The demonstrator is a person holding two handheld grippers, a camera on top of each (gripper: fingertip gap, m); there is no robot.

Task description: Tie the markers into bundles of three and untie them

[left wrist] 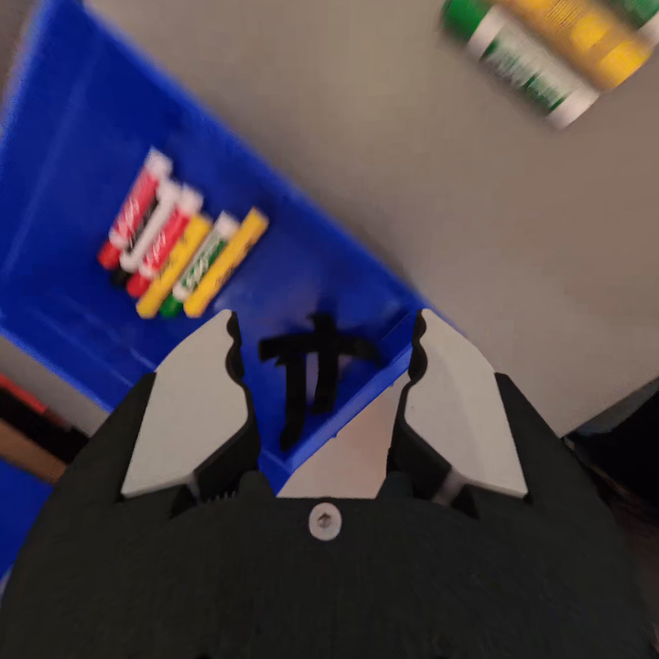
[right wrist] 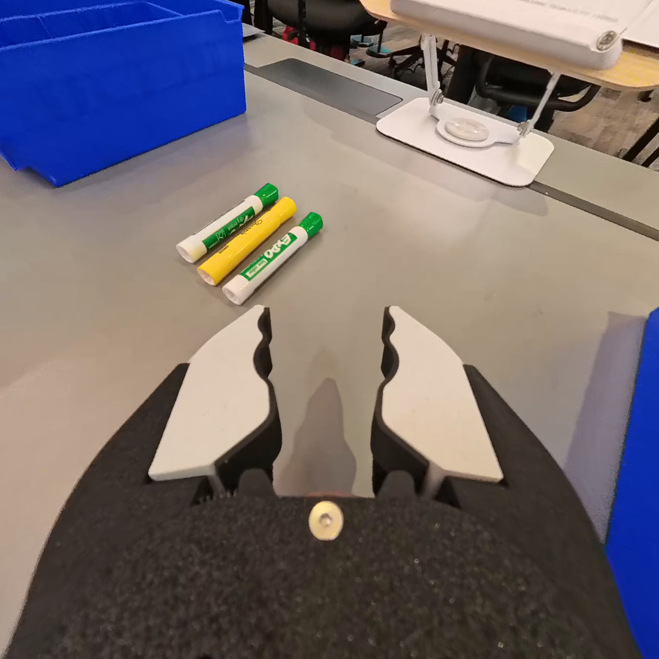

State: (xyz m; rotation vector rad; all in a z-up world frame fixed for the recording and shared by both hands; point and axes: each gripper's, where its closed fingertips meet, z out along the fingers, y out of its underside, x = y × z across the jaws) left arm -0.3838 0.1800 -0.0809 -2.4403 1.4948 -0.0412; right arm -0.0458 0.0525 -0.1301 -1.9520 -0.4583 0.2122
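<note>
Right wrist view: my right tongs (right wrist: 326,313) gape wide and empty above the grey bench (right wrist: 428,249), with three loose markers (right wrist: 249,248) lying side by side just ahead. My left tongs (left wrist: 326,315), blurred, are spread and empty over a blue bin (left wrist: 89,142) holding black ties (left wrist: 313,367) and more markers (left wrist: 178,246).
</note>
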